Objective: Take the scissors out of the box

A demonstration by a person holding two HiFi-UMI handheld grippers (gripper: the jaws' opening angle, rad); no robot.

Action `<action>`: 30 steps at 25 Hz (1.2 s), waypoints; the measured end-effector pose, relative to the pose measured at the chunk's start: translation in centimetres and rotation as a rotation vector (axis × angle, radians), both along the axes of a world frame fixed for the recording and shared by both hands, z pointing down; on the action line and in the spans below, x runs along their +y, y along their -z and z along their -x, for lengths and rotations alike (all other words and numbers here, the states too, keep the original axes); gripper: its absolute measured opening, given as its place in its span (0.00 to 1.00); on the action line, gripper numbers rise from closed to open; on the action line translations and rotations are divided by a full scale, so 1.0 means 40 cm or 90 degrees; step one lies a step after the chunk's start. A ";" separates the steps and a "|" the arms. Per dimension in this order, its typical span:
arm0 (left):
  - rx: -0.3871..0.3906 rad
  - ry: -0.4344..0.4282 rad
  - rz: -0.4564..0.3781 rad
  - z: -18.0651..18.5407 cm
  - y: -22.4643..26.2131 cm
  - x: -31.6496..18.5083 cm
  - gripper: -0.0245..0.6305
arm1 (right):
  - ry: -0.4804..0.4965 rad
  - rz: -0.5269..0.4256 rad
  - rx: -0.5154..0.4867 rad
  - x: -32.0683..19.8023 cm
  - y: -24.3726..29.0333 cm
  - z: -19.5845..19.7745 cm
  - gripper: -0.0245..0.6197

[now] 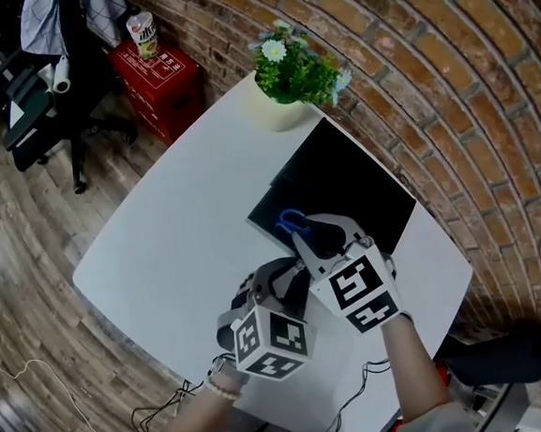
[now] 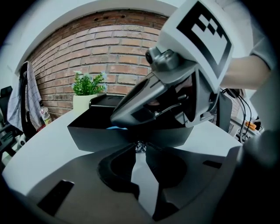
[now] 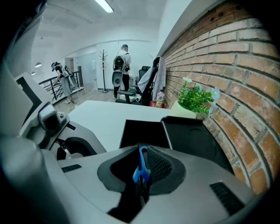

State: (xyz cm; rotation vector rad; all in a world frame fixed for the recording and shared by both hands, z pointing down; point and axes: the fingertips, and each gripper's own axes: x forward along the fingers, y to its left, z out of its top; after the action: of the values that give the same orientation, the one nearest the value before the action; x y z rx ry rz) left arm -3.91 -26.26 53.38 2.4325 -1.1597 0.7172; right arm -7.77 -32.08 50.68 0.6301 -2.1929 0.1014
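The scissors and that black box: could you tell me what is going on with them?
A person works two handheld grippers at a white table. The right gripper has its jaws shut on the blue-handled scissors at the black box's near edge. The left gripper, jaws together, sits low by the box's near wall.

Left gripper [image 1: 284, 280] held low and close to the body, jaw tips pinched on a small shiny bit [image 2: 139, 147], right gripper [image 1: 303, 238] just ahead, jaws clamped on blue-handled scissors [image 3: 141, 168]
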 end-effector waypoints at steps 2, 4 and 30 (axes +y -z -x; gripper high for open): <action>0.000 -0.001 0.003 0.004 0.000 0.001 0.17 | 0.010 0.017 -0.003 0.000 -0.012 0.013 0.11; -0.001 -0.002 0.003 0.004 0.000 0.000 0.17 | 0.007 0.034 -0.011 -0.004 -0.021 0.022 0.11; -0.006 -0.010 -0.004 0.044 0.001 0.051 0.17 | 0.114 0.117 0.055 0.023 -0.081 0.068 0.11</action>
State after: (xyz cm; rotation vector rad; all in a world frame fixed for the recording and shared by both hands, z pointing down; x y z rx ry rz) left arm -5.65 -24.21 53.33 2.4479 -1.1502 0.7323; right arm -10.49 -31.16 53.94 0.3287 -2.1169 0.1757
